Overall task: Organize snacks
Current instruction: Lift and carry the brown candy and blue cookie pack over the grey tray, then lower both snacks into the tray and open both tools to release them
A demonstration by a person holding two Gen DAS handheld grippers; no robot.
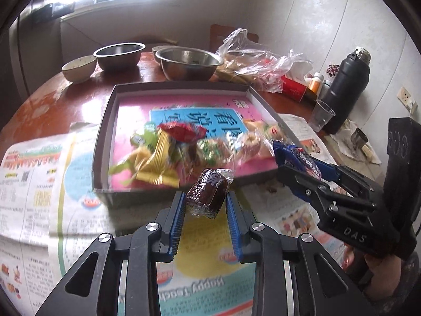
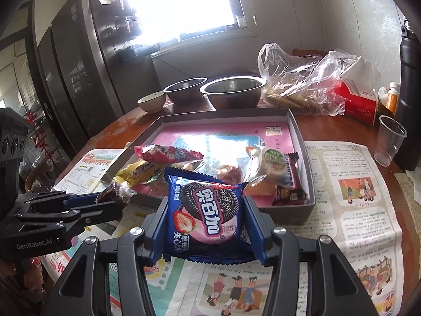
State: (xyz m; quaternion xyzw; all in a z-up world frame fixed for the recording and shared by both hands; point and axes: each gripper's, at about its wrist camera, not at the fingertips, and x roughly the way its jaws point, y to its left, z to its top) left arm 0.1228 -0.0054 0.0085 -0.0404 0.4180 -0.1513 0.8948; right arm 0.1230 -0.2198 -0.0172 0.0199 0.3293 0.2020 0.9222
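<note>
- On my left side, the left gripper (image 1: pixel 206 197) is clamped on a brown candy (image 1: pixel 208 196) in clear crinkled wrap; both blue ribbed pads press its sides and it sits off the table, just in front of the near wall of the box (image 1: pixel 105 121). In the right wrist view I see the same gripper (image 2: pixel 115 197) from the side, with the candy (image 2: pixel 113 194) poking out past its tips.
- Under both tools I see sheets of newspaper (image 1: pixel 39 184) spread over a reddish-brown table (image 1: pixel 65 97).
- In the middle is the shallow grey box, lined with a pink and blue printed sheet. A heap of wrapped snacks (image 1: pixel 171 152) lies in its near half (red, yellow and green wrappers, some blurred beyond reading).
- Behind the box I count a small ceramic bowl (image 1: pixel 79 68) and two steel bowls (image 1: pixel 119 55), then a crumpled clear plastic bag (image 1: pixel 252 63) to their right.
- The right gripper (image 2: pixel 205 218) is closed on a blue cookie packet (image 2: pixel 206 210), which shows a dark sandwich cookie and a strawberry; the pads squeeze its left and right edges and it hangs above the newspaper, just short of the box's near wall. From the left wrist view the packet (image 1: pixel 297 158) sits at the box's near right corner.
- Far right: a red tissue box (image 2: pixel 360 105), an orange pill bottle (image 2: pixel 392 97), a clear plastic cup (image 2: pixel 389 139) and a tall dark flask (image 1: pixel 344 89) near the wall.
</note>
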